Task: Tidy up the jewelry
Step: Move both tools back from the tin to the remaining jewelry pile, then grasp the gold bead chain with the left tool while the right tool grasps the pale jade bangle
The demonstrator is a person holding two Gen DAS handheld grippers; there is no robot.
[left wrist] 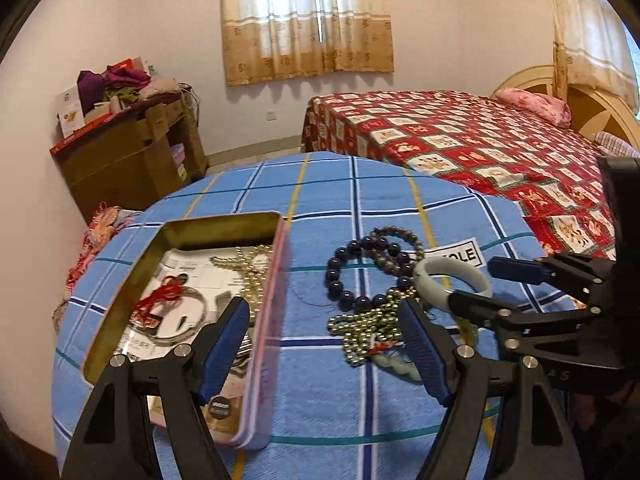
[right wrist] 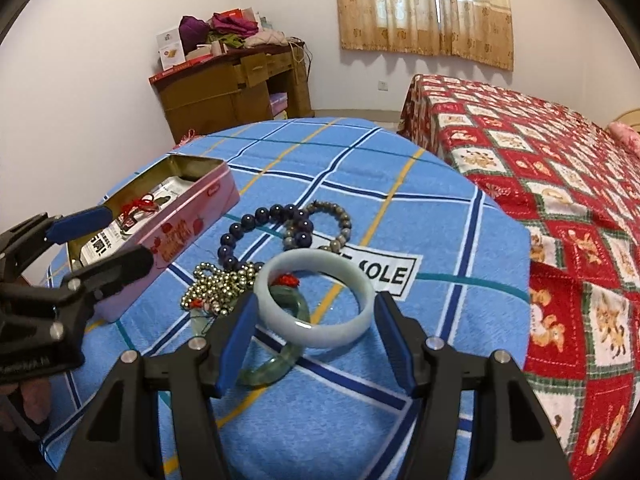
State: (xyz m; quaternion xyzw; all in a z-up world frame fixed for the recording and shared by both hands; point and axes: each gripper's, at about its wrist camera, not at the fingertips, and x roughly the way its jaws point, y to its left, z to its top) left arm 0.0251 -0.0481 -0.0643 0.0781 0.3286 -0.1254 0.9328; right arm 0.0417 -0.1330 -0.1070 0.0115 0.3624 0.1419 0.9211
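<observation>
Spread wide, the right gripper [right wrist: 316, 344] is straddling the pale green jade bangle [right wrist: 316, 300], which is lying on the blue checked cloth [right wrist: 460, 240] near the pink tin [right wrist: 176, 236]. Rigid, slick and brittle, it is probably needing a gentle pinch across its band. The left gripper [left wrist: 324, 340] is hovering open too.

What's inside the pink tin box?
Inside the pink tin lie a pearl necklace, a silver bangle with red string, and printed paper beneath them. The left gripper finger hides the near part.
</observation>
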